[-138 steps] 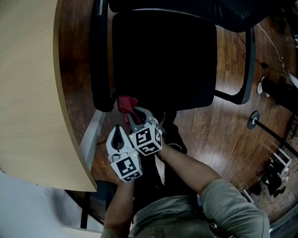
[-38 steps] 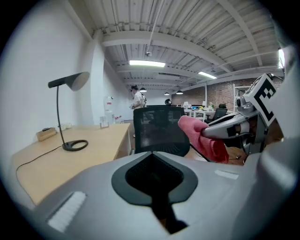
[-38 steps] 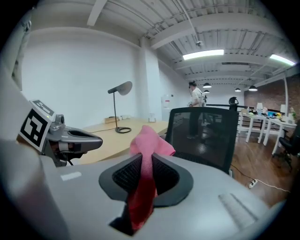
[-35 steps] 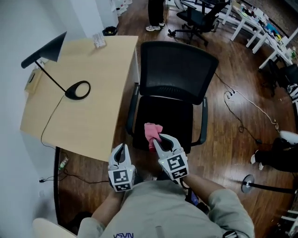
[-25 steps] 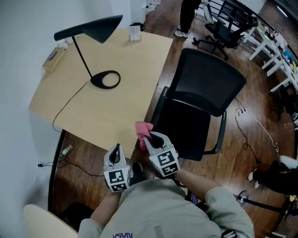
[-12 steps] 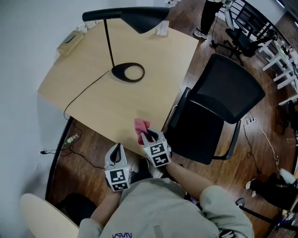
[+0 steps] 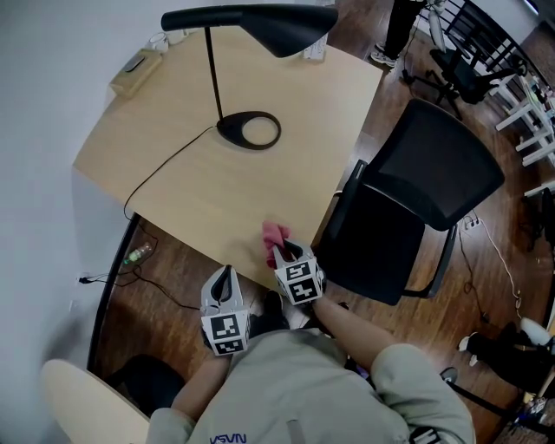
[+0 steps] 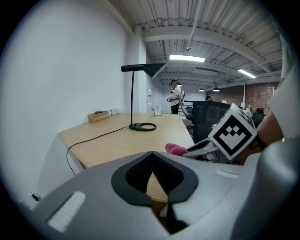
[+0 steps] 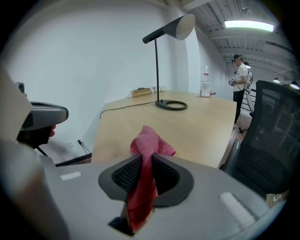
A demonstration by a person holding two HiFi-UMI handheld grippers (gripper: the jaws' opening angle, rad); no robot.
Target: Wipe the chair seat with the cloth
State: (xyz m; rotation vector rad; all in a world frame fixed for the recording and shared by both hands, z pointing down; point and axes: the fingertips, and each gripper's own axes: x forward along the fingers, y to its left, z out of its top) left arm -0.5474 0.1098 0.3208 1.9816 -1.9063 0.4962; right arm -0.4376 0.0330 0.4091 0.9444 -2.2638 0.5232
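The right gripper (image 7: 290,258), fingers just eased slightly wider, pinched the pink cloth (image 7: 275,234) over the desk's (image 7: 217,199) near edge, likely to lay it there. The left gripper (image 7: 225,273) hung before the desk, spare, fingers clenched on nothing.

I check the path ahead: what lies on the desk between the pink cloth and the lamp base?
Only bare desk, from cloth to lamp base; head view.

The cloth (image 7: 275,233) is pink and fluffy. The desk (image 7: 260,191) is pale, smooth wood. The floor (image 7: 499,256) is dark, shiny wood. The lamp (image 7: 260,19) is matt black.
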